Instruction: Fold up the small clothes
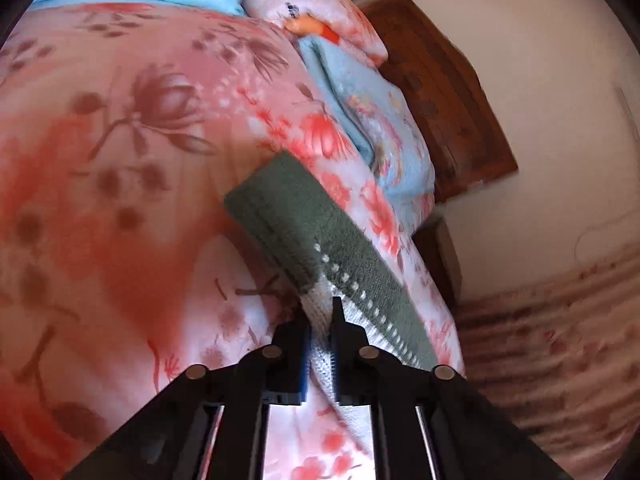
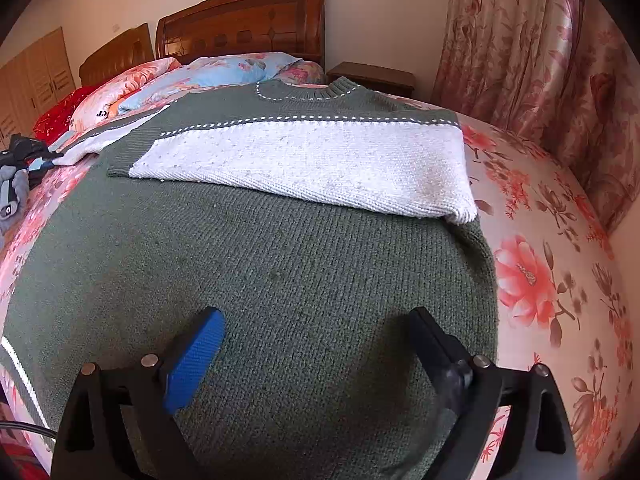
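One sweater (image 2: 256, 288) lies flat on the bed (image 2: 552, 240), collar toward the headboard (image 2: 240, 24). Its right sleeve (image 2: 312, 168) is already folded across the chest, long axis running side to side. The left sleeve (image 1: 320, 240) stretches out past the body, and the left tool (image 1: 320, 320) is clamped on its white cuff end, so that hand is the nearer one for carrying it inward (probably across the first sleeve). The right tool (image 2: 316, 320) hangs low over the green body, jaws spread wide, holding nothing. Count: one sweater, two sleeves, two tools.
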`<state>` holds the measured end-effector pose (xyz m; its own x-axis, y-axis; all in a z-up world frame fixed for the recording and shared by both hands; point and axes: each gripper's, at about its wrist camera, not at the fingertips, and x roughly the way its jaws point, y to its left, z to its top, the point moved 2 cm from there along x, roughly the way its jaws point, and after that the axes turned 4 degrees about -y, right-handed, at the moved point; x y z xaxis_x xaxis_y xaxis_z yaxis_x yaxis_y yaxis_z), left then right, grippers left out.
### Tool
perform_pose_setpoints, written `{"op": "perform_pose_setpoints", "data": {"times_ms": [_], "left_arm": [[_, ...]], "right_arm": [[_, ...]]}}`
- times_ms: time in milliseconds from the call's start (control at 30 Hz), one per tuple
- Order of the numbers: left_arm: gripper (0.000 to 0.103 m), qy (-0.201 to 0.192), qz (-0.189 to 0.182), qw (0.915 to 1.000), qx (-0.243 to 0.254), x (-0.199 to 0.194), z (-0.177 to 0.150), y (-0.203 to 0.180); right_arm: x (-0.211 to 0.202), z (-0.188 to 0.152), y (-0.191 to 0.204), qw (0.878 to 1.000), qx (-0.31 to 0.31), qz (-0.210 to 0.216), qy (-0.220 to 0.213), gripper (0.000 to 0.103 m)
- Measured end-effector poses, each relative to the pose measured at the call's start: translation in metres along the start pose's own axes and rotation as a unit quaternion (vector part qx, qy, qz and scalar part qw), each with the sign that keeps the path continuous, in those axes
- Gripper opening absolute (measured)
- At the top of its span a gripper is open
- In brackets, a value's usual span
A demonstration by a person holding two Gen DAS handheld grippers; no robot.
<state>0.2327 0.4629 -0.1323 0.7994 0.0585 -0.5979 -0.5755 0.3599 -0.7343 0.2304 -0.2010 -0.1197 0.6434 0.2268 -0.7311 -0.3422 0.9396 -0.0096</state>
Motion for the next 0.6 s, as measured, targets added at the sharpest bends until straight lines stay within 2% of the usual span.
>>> {"op": "perform_pose_setpoints", "data": {"times_ms": [33, 100, 200, 233, 267, 333, 367, 400, 433, 467, 533, 600], "left_arm": [[0.103, -0.024, -0.014, 0.9995, 0.012, -0.012, -0.005, -0.012], [0.103, -0.041, -0.043, 0.9969, 0.051, -0.031, -0.018, -0.04], [0.103, -0.042, -0.117, 0.9799, 0.156, -0.06, -0.061, -0.118], [0.103, -0.034, -0.142, 0.971, 0.19, -0.067, -0.08, -0.142], [0.103, -0.02, -0.173, 0.9544, 0.243, -0.076, -0.111, -0.179], [0.103, 0.002, -0.203, 0.931, 0.303, -0.08, -0.156, -0.221], [0.103, 0.029, -0.224, 0.9145, 0.335, -0.077, -0.193, -0.248], [0.103, 0.046, -0.234, 0.905, 0.352, -0.073, -0.217, -0.262], [0.103, 0.059, -0.239, 0.8955, 0.371, -0.069, -0.242, -0.273], [0.103, 0.074, -0.236, 0.8817, 0.402, -0.063, -0.281, -0.286], [0.103, 0.099, -0.226, 0.8682, 0.43, -0.049, -0.329, -0.295], [0.103, 0.136, -0.201, 0.8516, 0.465, -0.025, -0.388, -0.297]], "right_arm": [[0.0, 0.0, 0.0, 1.0, 0.0, 0.0, 0.0, 0.095], [0.0, 0.0, 0.0, 1.0, 0.0, 0.0, 0.0, 0.095], [0.0, 0.0, 0.0, 1.0, 0.0, 0.001, 0.0, 0.095], [0.0, 0.0, 0.0, 1.0, 0.0, 0.001, 0.0, 0.095], [0.0, 0.0, 0.0, 1.0, 0.0, 0.001, 0.0, 0.095], [0.0, 0.0, 0.001, 1.0, -0.001, 0.001, 0.001, 0.095], [0.0, 0.0, 0.001, 1.0, -0.001, 0.001, 0.001, 0.095], [0.0, 0.0, 0.0, 1.0, -0.001, 0.001, 0.001, 0.095], [0.0, 0.0, 0.0, 1.0, -0.001, 0.001, 0.001, 0.095], [0.0, 0.0, 0.0, 1.0, -0.002, 0.001, 0.002, 0.095], [0.0, 0.0, 0.0, 1.0, -0.004, 0.002, 0.003, 0.095], [0.0, 0.001, 0.0, 1.0, -0.005, 0.003, 0.004, 0.095]]}}
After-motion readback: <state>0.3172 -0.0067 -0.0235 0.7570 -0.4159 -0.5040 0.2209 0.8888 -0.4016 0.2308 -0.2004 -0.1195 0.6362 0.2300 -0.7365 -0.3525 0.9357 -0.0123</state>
